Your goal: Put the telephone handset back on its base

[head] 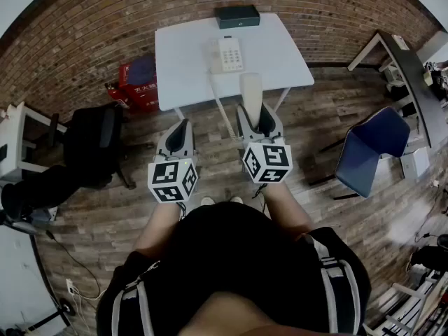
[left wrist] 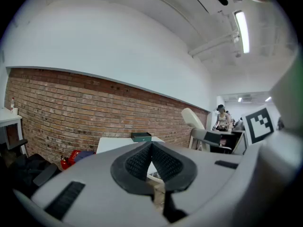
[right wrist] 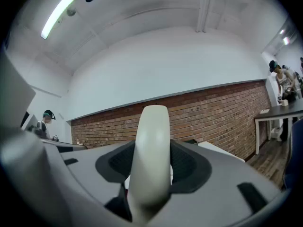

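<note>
The cream telephone base (head: 229,53) lies on the white table (head: 280,61) near its far middle, its receiver cradle bare. The cream handset (head: 250,92) is off the base, held upright in front of the table's near edge, with my right gripper (head: 253,112) shut on it. In the right gripper view the handset (right wrist: 151,141) stands between the dark pads (right wrist: 189,164). A coiled cord (head: 222,110) runs from the base down past the table edge. My left gripper (head: 180,127) hovers to the handset's left, holding nothing, its pads (left wrist: 137,162) meeting at the tips.
A dark box (head: 236,16) sits at the table's far edge. Red boxes (head: 136,82) and a black chair (head: 94,145) stand to the left, a blue chair (head: 371,145) and a desk (head: 409,68) to the right. A person (left wrist: 221,119) stands far off.
</note>
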Action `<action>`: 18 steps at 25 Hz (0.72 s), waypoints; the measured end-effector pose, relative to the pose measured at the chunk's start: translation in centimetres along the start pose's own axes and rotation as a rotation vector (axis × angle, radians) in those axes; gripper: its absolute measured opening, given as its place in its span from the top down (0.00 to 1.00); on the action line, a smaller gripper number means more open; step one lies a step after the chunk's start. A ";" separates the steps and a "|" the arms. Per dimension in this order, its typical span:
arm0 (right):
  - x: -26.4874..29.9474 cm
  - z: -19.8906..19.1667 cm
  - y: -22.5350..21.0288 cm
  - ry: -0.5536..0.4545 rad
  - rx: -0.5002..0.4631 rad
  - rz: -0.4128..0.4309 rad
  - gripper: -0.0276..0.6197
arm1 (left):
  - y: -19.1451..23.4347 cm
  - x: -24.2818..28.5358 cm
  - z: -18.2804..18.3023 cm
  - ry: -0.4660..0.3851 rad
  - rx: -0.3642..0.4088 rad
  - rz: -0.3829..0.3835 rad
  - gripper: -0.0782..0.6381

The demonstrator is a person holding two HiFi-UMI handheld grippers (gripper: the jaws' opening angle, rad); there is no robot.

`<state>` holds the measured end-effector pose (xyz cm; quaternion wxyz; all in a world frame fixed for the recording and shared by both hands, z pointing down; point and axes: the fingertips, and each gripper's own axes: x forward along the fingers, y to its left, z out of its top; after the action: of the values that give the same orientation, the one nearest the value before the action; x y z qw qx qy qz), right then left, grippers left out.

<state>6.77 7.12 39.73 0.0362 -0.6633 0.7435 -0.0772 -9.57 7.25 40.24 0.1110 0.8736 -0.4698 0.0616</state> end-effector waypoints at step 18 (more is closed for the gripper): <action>0.8 -0.6 1.3 0.040 -0.063 -0.001 0.65 | 1.0 0.1 0.0 -0.003 -0.013 -0.010 0.90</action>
<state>5.35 6.54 40.12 0.0005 -0.6628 0.7458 -0.0671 -10.39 6.62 40.40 0.1164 0.8753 -0.4659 0.0566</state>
